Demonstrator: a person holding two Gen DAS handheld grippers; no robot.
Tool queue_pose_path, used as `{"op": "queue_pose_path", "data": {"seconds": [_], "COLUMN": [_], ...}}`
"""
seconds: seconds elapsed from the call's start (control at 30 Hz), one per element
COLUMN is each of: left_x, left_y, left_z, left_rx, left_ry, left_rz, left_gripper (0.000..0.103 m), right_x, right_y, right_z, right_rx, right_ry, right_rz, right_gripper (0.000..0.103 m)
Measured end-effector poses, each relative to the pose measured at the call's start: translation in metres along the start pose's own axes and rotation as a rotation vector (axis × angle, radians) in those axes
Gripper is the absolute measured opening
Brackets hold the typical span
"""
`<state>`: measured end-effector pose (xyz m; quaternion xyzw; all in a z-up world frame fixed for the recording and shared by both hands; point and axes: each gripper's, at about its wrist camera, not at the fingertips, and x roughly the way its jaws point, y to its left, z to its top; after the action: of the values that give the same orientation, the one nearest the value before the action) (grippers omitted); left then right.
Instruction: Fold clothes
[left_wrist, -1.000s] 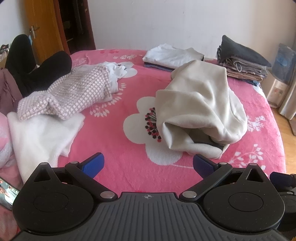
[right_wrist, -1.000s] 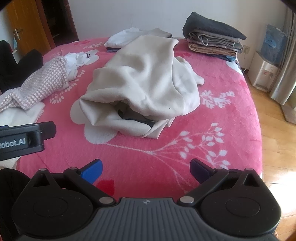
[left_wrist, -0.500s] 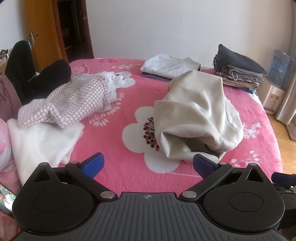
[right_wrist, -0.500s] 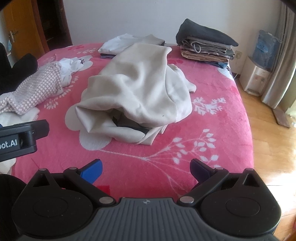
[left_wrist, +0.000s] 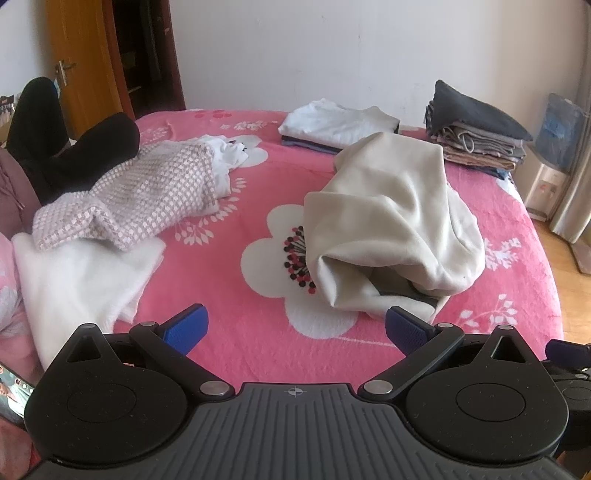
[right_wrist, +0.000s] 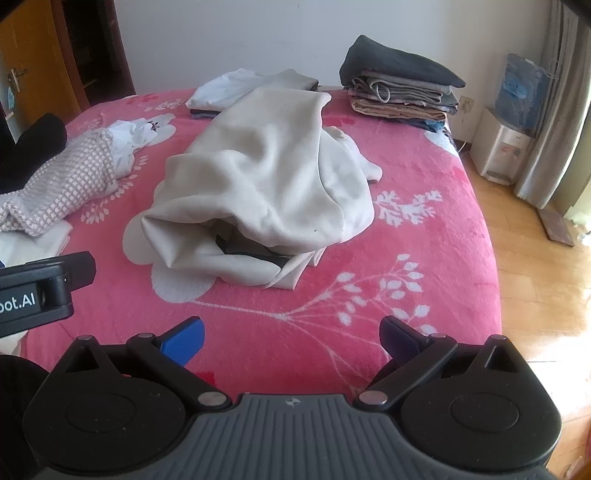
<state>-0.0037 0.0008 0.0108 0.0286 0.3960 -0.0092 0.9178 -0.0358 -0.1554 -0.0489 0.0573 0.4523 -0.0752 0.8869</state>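
Left wrist view shows the left gripper (left_wrist: 294, 326) with its blue pads spread wide and nothing between them, held above the near edge of the pink floral bedspread (left_wrist: 229, 258). From 9 o'clock, a white garment (left_wrist: 81, 273) lies under a pink-and-white checked garment (left_wrist: 136, 195), both well apart from the fingers. The crumpled cream garment (left_wrist: 388, 221) lies at about 1 o'clock of the pads, beyond the right pad and not touching it. Something dark (left_wrist: 402, 290) shows inside its near opening, too hidden to identify. A folded white pile (left_wrist: 336, 122) and a taller folded stack (left_wrist: 476, 133) sit at the far edge, at 12 to 1 o'clock.

Right wrist view shows the right gripper (right_wrist: 291, 341) equally spread and empty, with the cream garment (right_wrist: 266, 177) at 12 o'clock, clear of both pads. The left gripper's body (right_wrist: 37, 291) is cut off at 9 o'clock. A water dispenser (right_wrist: 498, 147) stands on the floor at 2 o'clock.
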Motion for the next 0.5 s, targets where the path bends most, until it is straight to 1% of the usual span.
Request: {"op": "queue_pose_path", "data": {"seconds": [0.2, 0.5], "left_x": [0.002, 0.0037], "left_y": [0.0032, 0.0044], "left_z": [0.0008, -0.0001], "left_rx": [-0.012, -0.005], "left_ry": [0.008, 0.018], "left_rz": [-0.002, -0.008], "left_gripper": [0.103, 0.103], "right_x": [0.001, 0.0011], "right_y": [0.0017, 0.0041], "right_z": [0.0, -0.0001], "right_rx": [-0.003, -0.004], "right_ry": [0.0, 0.003], "right_rz": [0.0, -0.002], "right_gripper": [0.103, 0.103]}}
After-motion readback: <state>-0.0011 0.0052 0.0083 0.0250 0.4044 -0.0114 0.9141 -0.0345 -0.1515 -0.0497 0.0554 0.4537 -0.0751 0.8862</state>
